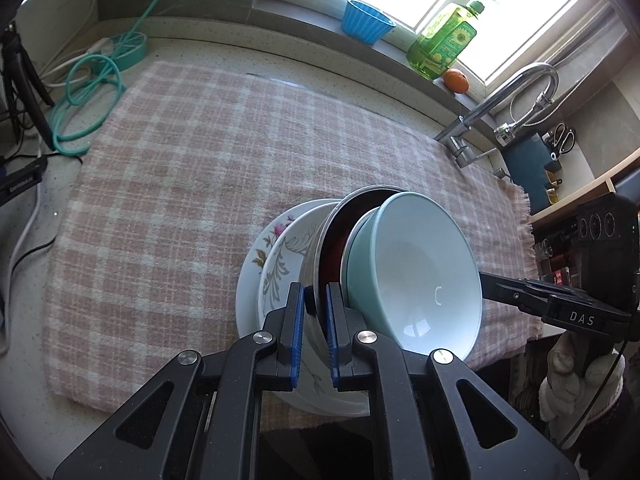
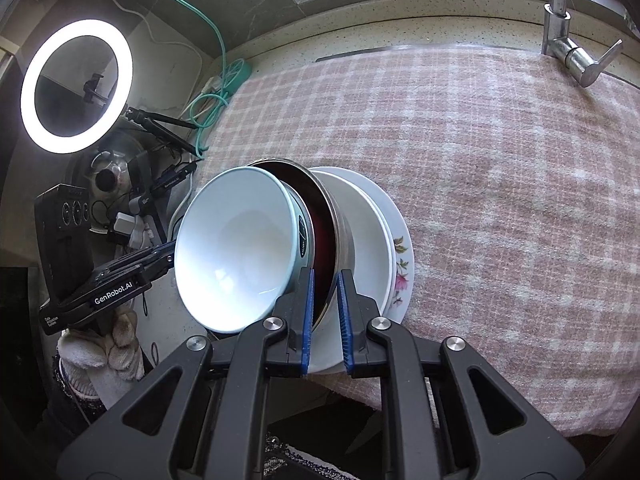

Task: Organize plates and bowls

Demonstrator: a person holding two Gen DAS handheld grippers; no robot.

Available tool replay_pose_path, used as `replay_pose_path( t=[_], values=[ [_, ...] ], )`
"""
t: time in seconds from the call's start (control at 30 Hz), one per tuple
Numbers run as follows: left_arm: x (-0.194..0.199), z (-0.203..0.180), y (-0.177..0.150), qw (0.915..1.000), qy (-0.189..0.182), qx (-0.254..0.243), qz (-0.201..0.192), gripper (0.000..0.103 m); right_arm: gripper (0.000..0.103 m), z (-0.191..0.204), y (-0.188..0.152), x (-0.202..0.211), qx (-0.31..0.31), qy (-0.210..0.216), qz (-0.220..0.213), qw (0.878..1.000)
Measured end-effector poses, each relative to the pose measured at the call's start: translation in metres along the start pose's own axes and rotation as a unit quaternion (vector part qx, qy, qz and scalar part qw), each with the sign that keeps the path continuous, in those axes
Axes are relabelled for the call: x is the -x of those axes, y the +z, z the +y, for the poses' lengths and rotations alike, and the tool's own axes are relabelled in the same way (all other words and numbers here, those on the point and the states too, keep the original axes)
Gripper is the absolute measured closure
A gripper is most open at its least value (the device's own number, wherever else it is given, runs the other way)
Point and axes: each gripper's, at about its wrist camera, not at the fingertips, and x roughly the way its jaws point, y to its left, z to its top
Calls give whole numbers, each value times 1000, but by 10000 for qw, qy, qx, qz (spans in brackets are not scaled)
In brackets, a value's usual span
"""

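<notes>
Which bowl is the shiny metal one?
The steel bowl, pinched by both grippers, left and right. The blue bowl sits inside it.

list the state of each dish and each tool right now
left tool: shut on steel bowl's rim
right tool: shut on steel bowl's rim
steel bowl: tilted, held at both sides
teal bowl: nested in steel bowl, tilted
white bowl: on floral plate
floral plate: flat on checked cloth
</notes>
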Motion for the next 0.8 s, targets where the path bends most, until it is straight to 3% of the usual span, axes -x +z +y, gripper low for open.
replay_pose_path(
  t=[0.1, 0.37, 0.53, 0.67, 0.8],
  values=[
    [2, -1, 1, 10000, 32, 11, -55, 94, 90, 0, -1, 3, 29, -34, -50, 10000],
    [17, 0, 1, 9998, 92, 12, -186, 91, 68, -1, -5, 21, 149, -70, -261, 9995],
    [28, 0, -2, 9995, 100, -4, -289, 82, 48, -4, -9, 37, 124, -69, -490, 9987],
    [36, -9, -12, 9986, 282, -266, -363, 54, 38, -3, -18, 50, 235, -229, -661, 9973],
    [46, -19, -22, 9967, 434, -441, -518, 52, 32, 2, -29, 63, 386, -419, -880, 9945]
  ],
)
